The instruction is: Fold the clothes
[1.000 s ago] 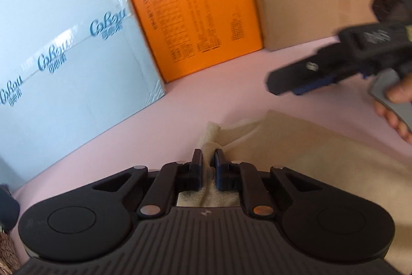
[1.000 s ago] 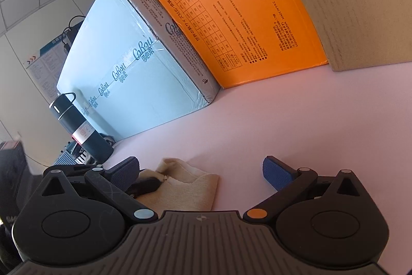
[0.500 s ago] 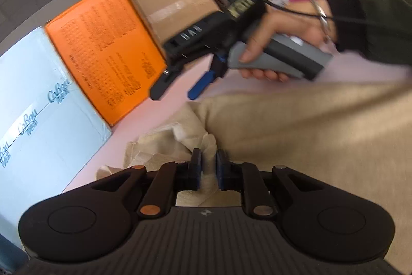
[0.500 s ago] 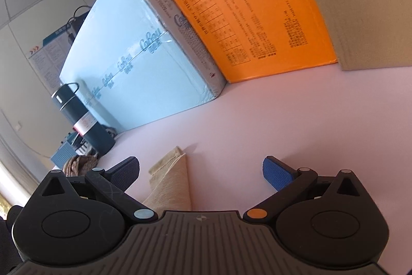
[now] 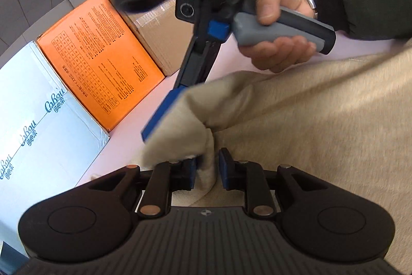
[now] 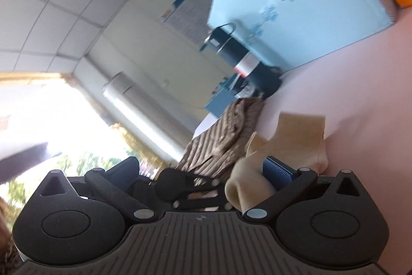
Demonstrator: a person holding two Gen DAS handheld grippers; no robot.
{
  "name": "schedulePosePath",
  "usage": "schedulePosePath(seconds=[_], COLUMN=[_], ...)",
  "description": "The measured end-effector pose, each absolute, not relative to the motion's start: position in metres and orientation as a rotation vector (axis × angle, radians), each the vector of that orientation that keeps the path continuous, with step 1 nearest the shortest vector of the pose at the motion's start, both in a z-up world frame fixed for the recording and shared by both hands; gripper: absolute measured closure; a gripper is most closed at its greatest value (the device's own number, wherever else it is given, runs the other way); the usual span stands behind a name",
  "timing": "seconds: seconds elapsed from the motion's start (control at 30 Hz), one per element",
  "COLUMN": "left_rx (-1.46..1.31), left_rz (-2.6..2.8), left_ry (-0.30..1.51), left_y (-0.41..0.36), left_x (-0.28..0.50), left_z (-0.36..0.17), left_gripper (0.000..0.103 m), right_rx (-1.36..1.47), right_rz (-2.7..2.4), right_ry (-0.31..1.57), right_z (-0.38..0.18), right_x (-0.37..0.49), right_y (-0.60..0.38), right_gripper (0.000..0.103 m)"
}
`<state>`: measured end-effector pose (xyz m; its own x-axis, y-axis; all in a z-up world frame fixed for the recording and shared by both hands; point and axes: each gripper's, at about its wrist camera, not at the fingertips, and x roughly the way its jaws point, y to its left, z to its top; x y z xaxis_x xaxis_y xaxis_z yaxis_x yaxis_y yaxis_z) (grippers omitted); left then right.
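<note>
A: table (image 5: 159, 105) first; pink, flat, boxes stacked along its far-left edge; the beige garment (image 5: 322, 125) covers most of the near right of it.

B: how will it handle?

A: my read: soft, light, knit or fleece; no stiffness, it bunches and sags wherever lifted; not slippery, and the pads look ribbed so they should bite; nothing fragile. The risk is catching one layer where two are wanted, or dragging the flat part out of square.

B: grippers?

A: left gripper (image 5: 208, 169), near centre in its own view: jaws have just been opening; a raised fold of the garment stands between them, against the left pad, a gap showing at the right pad; so not pinching now. Right gripper (image 6: 203, 173): jaws spread wide; one blue finger (image 5: 164, 115) sits under the puffed-up edge just beyond the left gripper; from the right wrist view that edge drapes over the right-hand pad (image 6: 279, 173); nothing squeezed.

B: where to take hold?

A: I'd take the doubled edge or a corner, not mid-panel; both layers deep in the jaws; the two grips apart along one edge so the fold line stays straight.

B: anything else nearby?

A: brown striped cloth (image 6: 221, 143) heaped at the table's far-left edge, just beside the beige; don't snag it.
</note>
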<state>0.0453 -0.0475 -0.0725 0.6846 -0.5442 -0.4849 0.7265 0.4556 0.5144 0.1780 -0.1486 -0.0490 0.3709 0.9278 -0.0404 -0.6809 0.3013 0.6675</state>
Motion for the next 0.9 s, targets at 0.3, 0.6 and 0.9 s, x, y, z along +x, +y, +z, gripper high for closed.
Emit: schedulePosePath(seconds=[0.3, 0.6, 0.9], left_rx=[0.883, 0.932, 0.934], left_rz=[-0.756, -0.727, -0.719], left_ry=[0.195, 0.155, 0.145], left_y=[-0.055, -0.061, -0.064], left_x=[0.039, 0.044, 0.046], left_z=[-0.080, -0.084, -0.086], left_gripper=[0.086, 0.088, 0.087], right_rx=[0.291, 0.104, 0.005], right_rz=[1.015, 0.339, 0.286], right_ry=[0.313, 0.487, 0.565], right_z=[-0.027, -0.034, -0.013], right_x=[0.151, 0.202, 0.243], right_y=[-0.134, -0.120, -0.119], right_gripper=[0.000, 0.000, 0.000])
